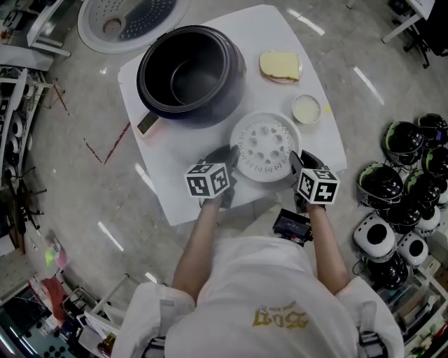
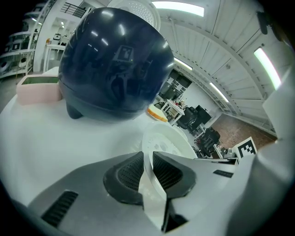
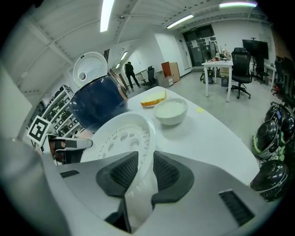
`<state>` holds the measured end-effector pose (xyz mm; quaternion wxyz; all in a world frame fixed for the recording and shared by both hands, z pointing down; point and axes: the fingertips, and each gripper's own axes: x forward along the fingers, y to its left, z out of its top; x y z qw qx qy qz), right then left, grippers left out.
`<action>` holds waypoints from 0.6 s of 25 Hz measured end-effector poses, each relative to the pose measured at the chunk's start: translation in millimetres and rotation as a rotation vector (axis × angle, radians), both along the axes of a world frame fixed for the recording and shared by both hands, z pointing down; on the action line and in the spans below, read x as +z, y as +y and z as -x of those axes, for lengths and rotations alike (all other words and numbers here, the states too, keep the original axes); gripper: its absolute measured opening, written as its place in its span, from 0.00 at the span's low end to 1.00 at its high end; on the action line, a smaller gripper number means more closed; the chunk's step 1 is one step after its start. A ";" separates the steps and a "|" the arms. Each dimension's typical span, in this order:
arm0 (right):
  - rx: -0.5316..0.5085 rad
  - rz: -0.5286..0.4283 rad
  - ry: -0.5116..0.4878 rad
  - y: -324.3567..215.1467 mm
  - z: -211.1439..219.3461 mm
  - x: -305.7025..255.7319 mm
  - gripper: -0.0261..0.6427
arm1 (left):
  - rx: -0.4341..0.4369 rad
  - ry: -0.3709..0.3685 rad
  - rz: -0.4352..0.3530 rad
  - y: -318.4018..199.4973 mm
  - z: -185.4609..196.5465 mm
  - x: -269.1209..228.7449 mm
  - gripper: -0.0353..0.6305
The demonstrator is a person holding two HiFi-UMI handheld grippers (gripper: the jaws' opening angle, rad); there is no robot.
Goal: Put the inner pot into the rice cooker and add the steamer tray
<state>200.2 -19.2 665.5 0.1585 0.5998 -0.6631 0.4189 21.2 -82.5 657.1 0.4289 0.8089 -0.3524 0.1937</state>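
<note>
Your left gripper (image 2: 147,169) is clamped on the tray (image 1: 264,147). Its ribbed pads (image 2: 130,171) press the thin white rim from both sides, with only the rim's thickness between the jaws. Your right gripper (image 3: 140,174) grips the opposite side of the rim the same way, jaws narrow and pads tight on the plastic. In the head view the two grippers flank the tray, left and right, both angled down and forward.

The tray is a round white disc with holes. It lies over the near part of the white table (image 1: 175,192), just in front of the cooker (image 1: 190,73) and nearly touching its dark body. The cooker stands at the table's far left with its mouth open upward and its white lid (image 1: 129,21) swung back beyond it. The inside looks dark all the way down, so you cannot tell from here whether the pot is already seated in it.

A small bowl (image 1: 306,109) with white contents stands just right of the tray. A plate (image 1: 280,66) with something pale yellow on it lies beyond that, right of the cooker.
</note>
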 end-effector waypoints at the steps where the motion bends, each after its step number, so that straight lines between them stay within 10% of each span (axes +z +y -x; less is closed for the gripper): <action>1: 0.001 -0.006 -0.005 -2.0 -0.1 -3.3 0.21 | -0.003 0.007 -0.005 -1.9 0.0 -3.7 0.17; 15: 0.069 -0.119 -0.043 -18.5 -14.3 -65.3 0.19 | 0.009 0.082 -0.130 -27.6 -15.5 -75.4 0.16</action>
